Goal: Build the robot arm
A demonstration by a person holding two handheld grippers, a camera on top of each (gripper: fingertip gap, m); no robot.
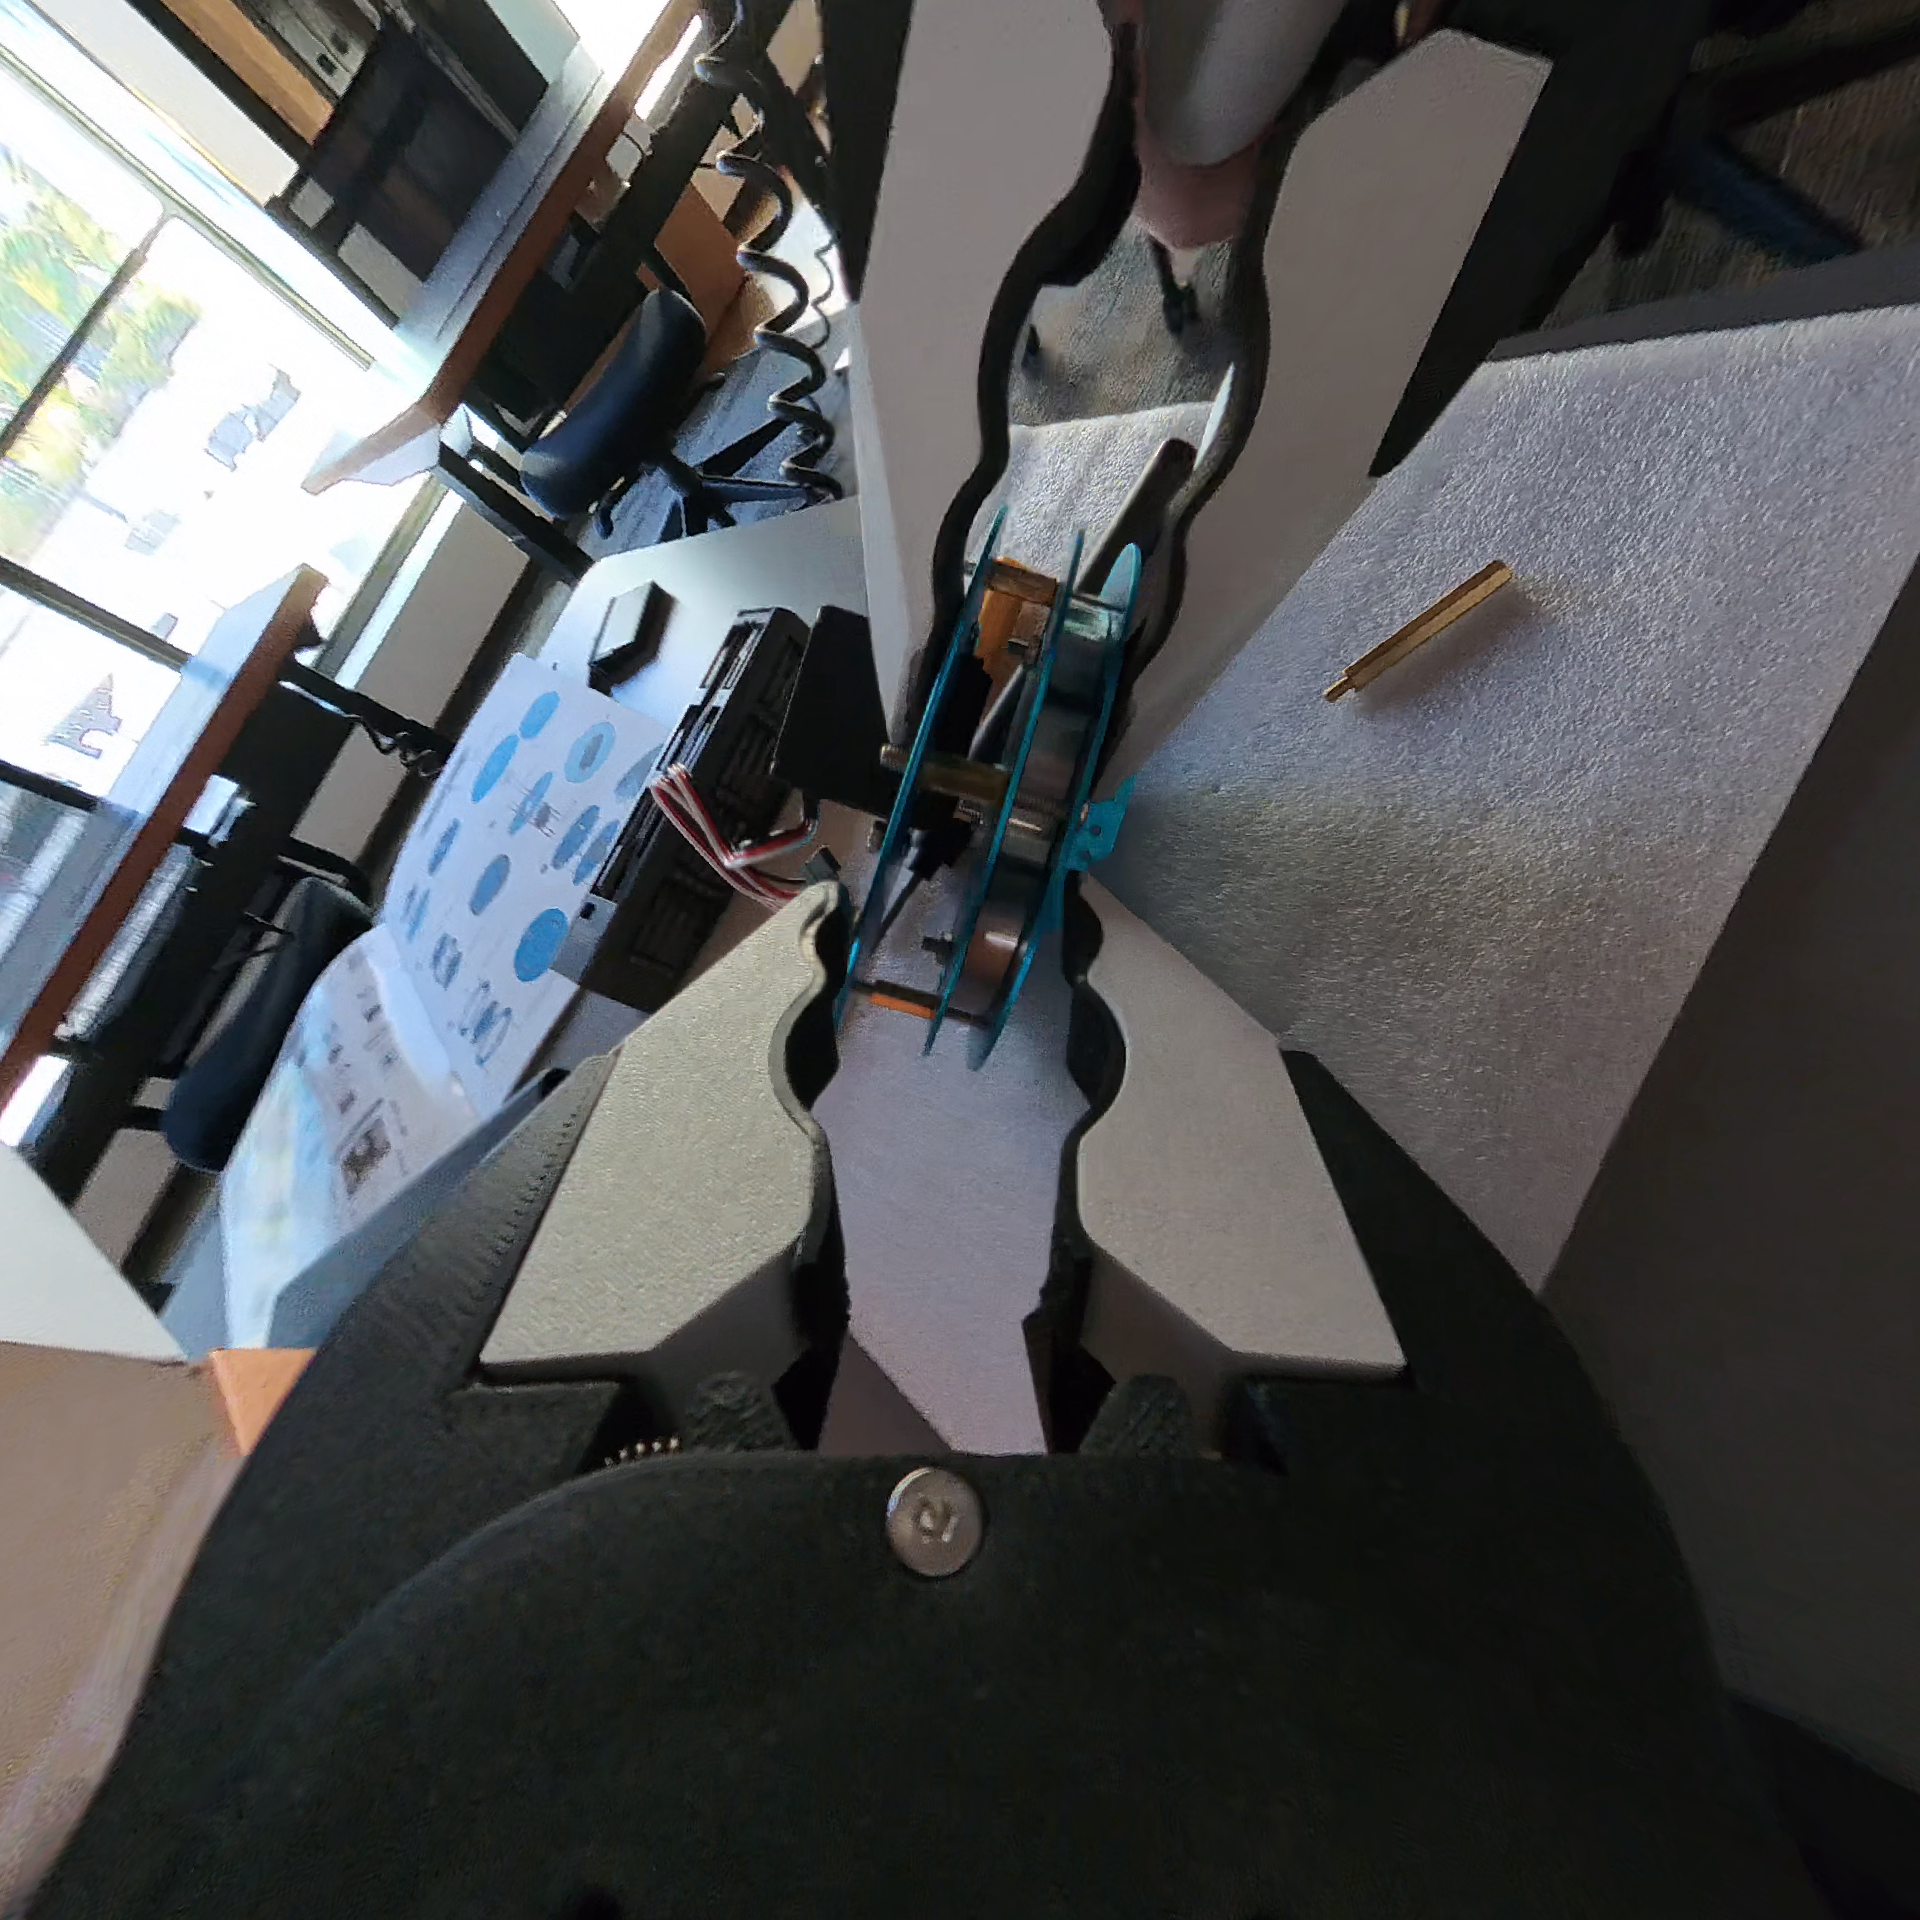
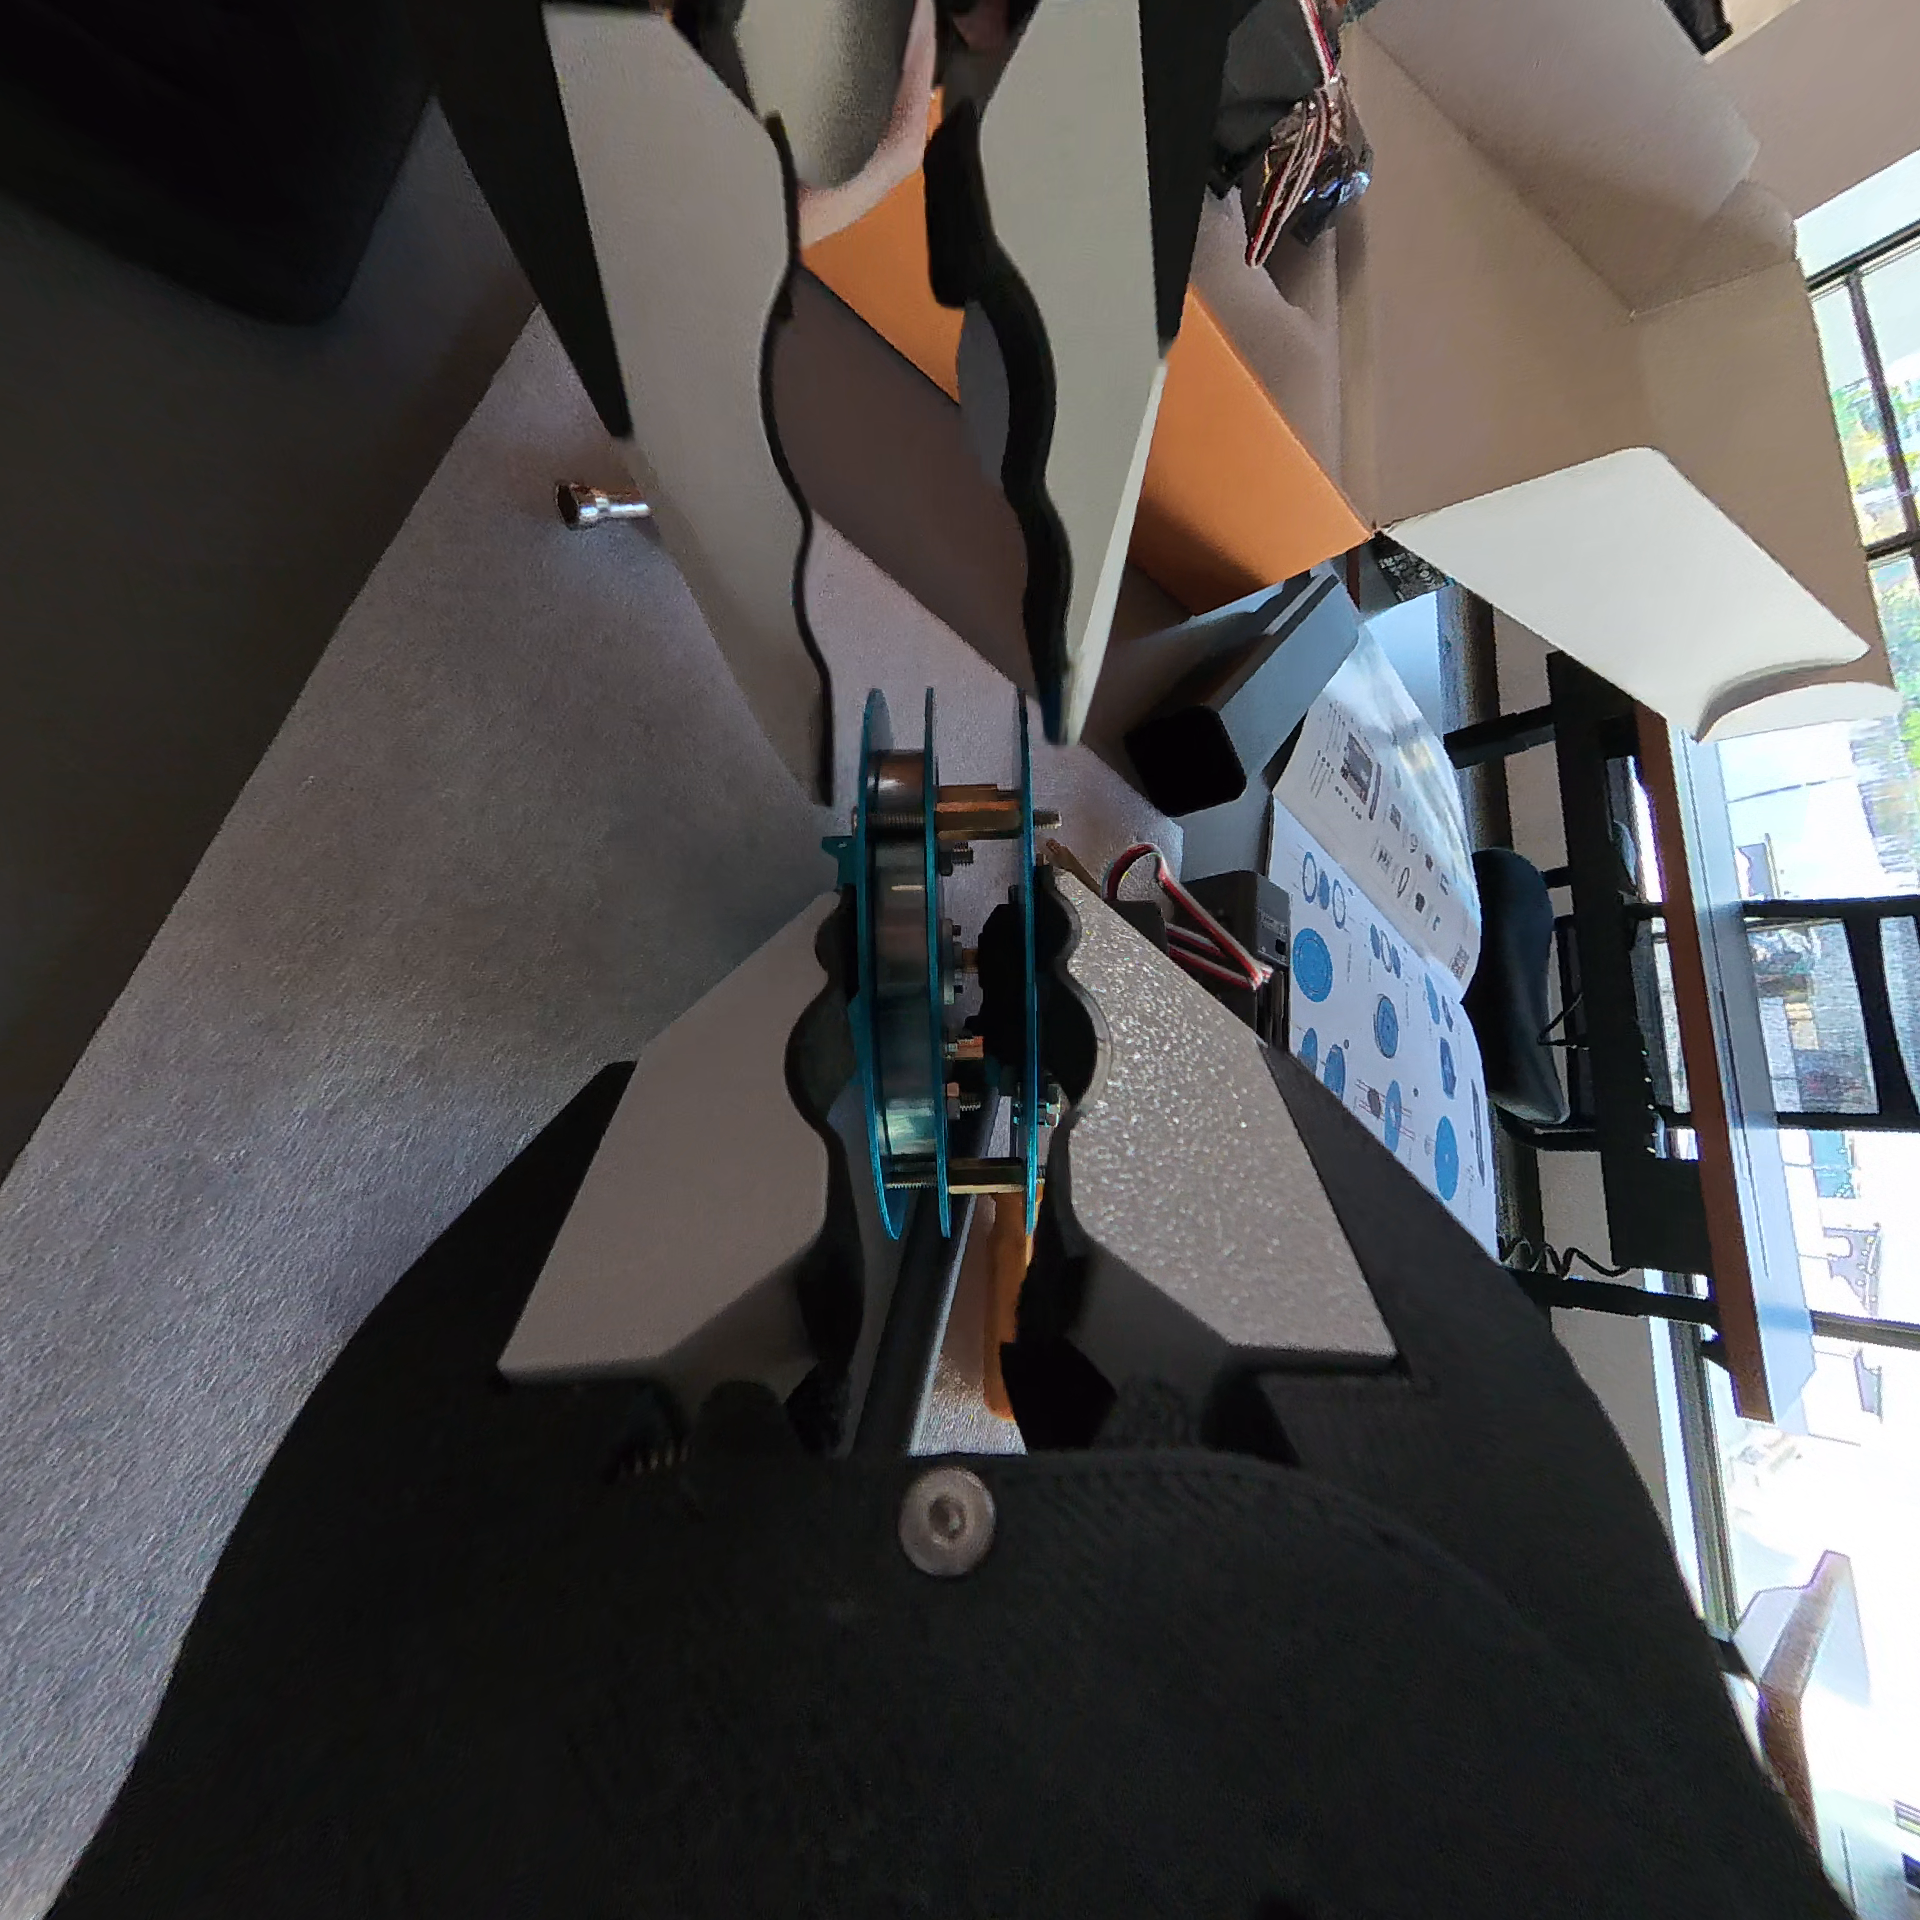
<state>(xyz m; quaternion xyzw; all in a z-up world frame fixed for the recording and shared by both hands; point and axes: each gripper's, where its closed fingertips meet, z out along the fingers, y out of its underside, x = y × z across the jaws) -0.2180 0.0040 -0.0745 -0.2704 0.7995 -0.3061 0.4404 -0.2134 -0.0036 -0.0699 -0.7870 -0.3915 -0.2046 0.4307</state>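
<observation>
A small assembly of stacked blue round plates (image 1: 997, 790) joined by brass standoffs, with a metal motor part between the plates, is held edge-on just above a grey foam mat (image 1: 1507, 831). My left gripper (image 1: 951, 935) is shut on the plates' near edge. My right gripper (image 1: 1029, 644) comes from the opposite side and is shut on the far edge. In the right wrist view the assembly (image 2: 914, 987) sits between my right gripper (image 2: 945, 914), while the left gripper (image 2: 940, 748) clamps it from above. A black strip and an orange part run back between the right jaws.
A loose brass standoff (image 1: 1418, 631) lies on the mat to the right. A small silver fitting (image 2: 603, 506) lies on the mat (image 2: 416, 935). A printed sheet with blue circles (image 1: 520, 831), a black box (image 1: 717, 790) with red-white wires, an open white carton (image 2: 1558, 416) and office chairs (image 1: 613, 416) stand beyond. Less than 4 cm separates the two grippers' tips.
</observation>
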